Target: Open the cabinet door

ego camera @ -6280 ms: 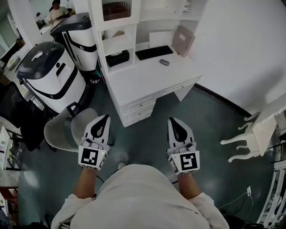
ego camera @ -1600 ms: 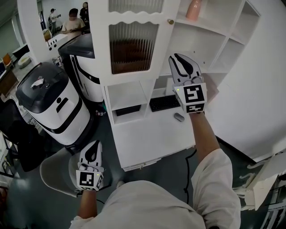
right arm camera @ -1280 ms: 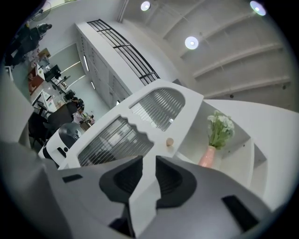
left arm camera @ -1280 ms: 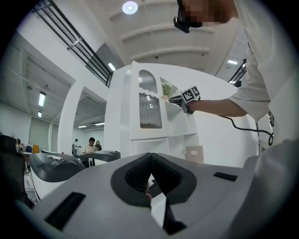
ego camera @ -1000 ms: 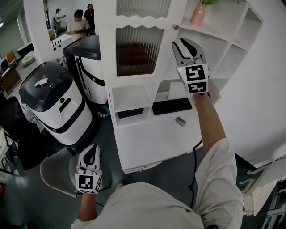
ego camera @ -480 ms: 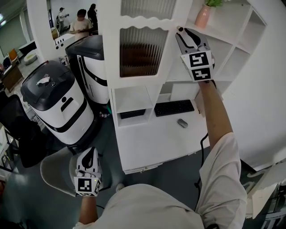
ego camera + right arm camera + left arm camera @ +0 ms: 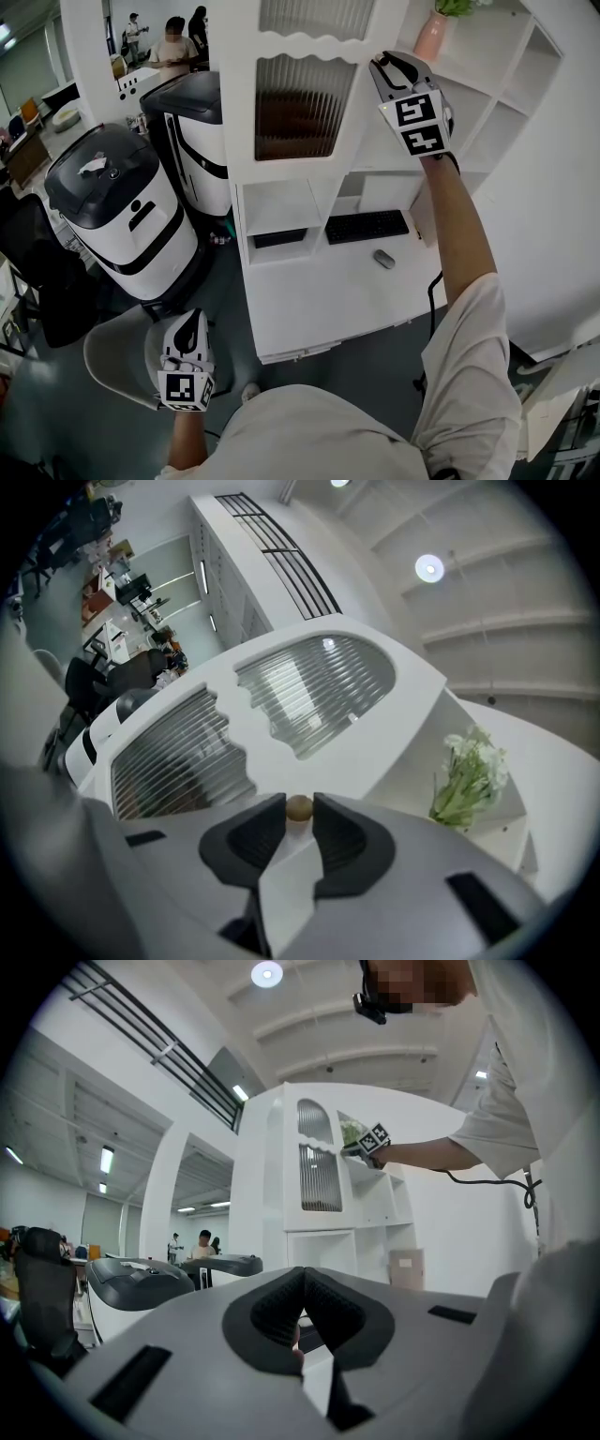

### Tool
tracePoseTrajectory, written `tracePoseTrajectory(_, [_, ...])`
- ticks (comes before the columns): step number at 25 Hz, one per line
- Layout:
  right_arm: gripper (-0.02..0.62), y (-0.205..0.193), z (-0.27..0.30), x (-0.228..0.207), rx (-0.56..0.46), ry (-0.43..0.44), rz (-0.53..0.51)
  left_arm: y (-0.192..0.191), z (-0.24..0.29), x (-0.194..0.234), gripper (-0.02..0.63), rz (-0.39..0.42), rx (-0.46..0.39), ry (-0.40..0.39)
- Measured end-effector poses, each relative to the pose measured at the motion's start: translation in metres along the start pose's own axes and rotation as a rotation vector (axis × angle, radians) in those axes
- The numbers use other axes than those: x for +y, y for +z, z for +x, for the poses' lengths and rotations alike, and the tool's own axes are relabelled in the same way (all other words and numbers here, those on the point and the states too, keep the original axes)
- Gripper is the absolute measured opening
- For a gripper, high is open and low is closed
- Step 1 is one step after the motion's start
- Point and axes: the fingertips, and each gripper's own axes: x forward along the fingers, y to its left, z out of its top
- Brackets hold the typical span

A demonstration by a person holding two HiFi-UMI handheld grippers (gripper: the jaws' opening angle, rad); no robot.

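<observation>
The white cabinet door (image 7: 300, 103) with ribbed glass is closed on the hutch above the desk. My right gripper (image 7: 382, 64) is raised to the door's right edge. In the right gripper view the small brass knob (image 7: 299, 807) sits between the tips of my right gripper (image 7: 299, 810). Its jaws are closing, and both pads touch the knob. My left gripper (image 7: 190, 322) hangs low at the bottom left, far from the cabinet. In the left gripper view its tips (image 7: 302, 1274) meet with nothing between them. That view shows the cabinet door (image 7: 319, 1171) in the distance.
A white desk (image 7: 319, 300) below the hutch carries a keyboard (image 7: 367, 226) and a mouse (image 7: 383, 259). A pink vase (image 7: 433, 33) stands on the open shelf right of the door. Two large white-and-black machines (image 7: 112, 206) and a chair (image 7: 117, 356) stand at left.
My right gripper rose from beside the open shelves up to the door's knob, and its jaws came round the knob. The left gripper stayed low.
</observation>
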Motion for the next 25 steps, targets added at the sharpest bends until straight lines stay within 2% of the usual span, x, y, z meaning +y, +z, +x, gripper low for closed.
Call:
tracePoseTrajectory(7, [0.088,-0.001,0.0,-0.001,0.023,-0.002,-0.079,-0.003,-0.003,0.001,-0.001,-0.004,0.012,0.007])
tracePoseTrajectory(25, [0.081,0.017,-0.041,0.005,0.032,0.004,-0.249,0.002,0.008,-0.023,0.0,0.002,0.001,-0.066])
